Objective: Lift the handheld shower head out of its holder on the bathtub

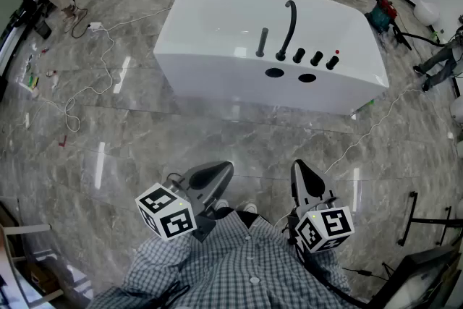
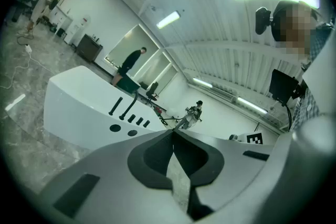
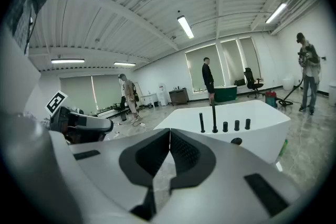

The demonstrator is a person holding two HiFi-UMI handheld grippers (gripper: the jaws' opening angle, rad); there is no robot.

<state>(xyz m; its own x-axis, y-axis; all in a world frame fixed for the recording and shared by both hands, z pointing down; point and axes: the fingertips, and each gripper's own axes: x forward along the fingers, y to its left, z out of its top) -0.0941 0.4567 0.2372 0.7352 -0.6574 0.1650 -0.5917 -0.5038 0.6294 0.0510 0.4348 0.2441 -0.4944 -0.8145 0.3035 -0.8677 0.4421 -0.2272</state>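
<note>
**Slim black handheld shower head [image 1: 262, 42] upright in its holder, out of reach**

Grey marble floor [image 1: 108, 141] lies between the person and the white oval bathtub [image 1: 217, 18], well apart. The left gripper [image 1: 221, 170] and right gripper [image 1: 300, 168] hang by the checked shirt [image 1: 231, 264], jaws pressed together on nothing, probably because no approach has begun. On the tub's rim, beside the curved black spout [image 1: 290, 25], the shower head stands in its holder, ready to lift straight up.

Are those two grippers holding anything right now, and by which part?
Nothing is held: the left gripper and right gripper are both shut on nothing, well short of the bathtub.
</note>
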